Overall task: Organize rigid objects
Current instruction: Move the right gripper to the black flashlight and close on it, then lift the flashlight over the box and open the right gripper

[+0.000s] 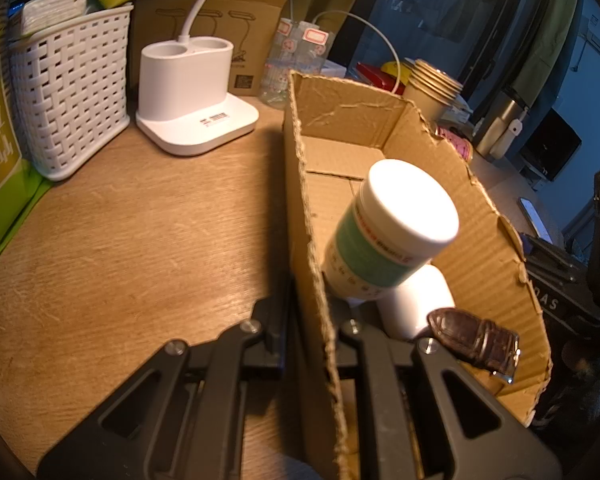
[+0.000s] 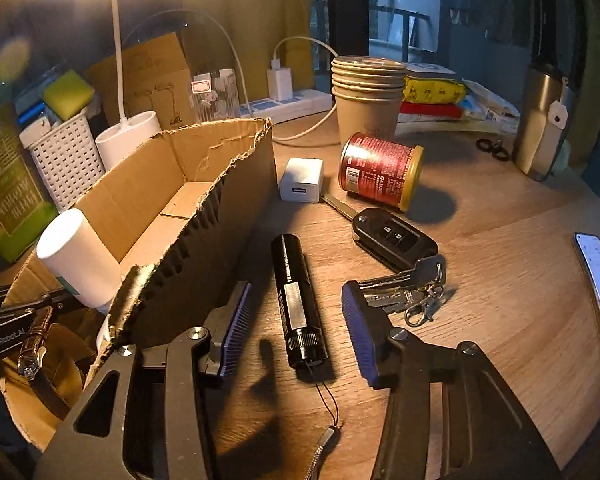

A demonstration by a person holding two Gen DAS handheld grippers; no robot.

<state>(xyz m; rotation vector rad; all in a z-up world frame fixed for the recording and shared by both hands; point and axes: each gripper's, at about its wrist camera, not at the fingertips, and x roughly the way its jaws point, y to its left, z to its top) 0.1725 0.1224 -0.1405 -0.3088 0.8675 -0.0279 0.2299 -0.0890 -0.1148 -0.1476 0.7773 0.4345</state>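
Two tongs are working: the left tongs are clenching the cardboard box wall, steadying it. Right tongs, released, are straddling the black flashlight lying on the tabletop, its long axis running near-to-far between the pads.

The left wrist view looks forward and steeply down from close above the box's near left wall, which splits the picture: bare table to the left, the box's inside to the right. The right wrist view looks down from low over the table just right of the box, facing the far clutter. Both views share the box, the white bottle in it, the basket and the cups.
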